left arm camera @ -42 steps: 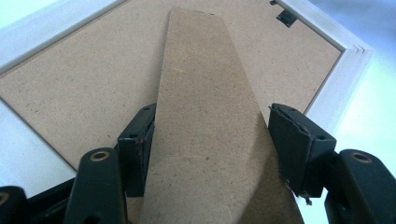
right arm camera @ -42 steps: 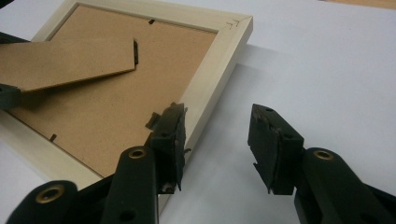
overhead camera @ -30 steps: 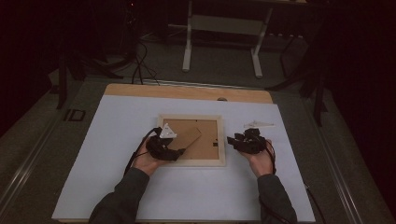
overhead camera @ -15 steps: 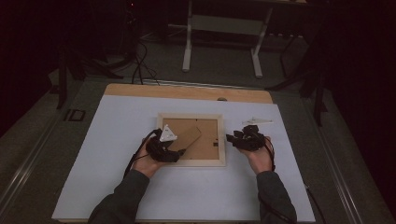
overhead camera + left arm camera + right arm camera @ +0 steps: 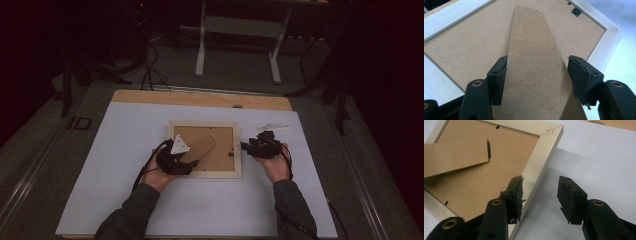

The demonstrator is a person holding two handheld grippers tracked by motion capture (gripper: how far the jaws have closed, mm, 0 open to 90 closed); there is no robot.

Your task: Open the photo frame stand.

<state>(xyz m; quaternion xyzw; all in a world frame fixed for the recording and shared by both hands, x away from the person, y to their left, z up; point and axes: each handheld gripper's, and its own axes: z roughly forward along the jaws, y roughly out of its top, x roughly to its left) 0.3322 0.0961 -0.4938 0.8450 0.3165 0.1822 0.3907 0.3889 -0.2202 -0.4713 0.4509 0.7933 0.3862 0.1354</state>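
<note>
While it lies face down mid-table on the white sheet (image 5: 125, 200), the picture frame (image 5: 205, 172) shows its cardboard stand (image 5: 534, 62) between the left gripper (image 5: 536, 72)'s wide jaws. Whether those pads press it, I cannot tell. Right gripper (image 5: 540, 195): jaws apart, straddling the frame's right rail.

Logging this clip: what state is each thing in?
Frame: flat on the table, back side up.
Stand: swung out from the frame back, between the left claw's jaws.
Left claw: straddles the stand, grip unclear.
Right claw: open, astride the frame's right rail.
</note>
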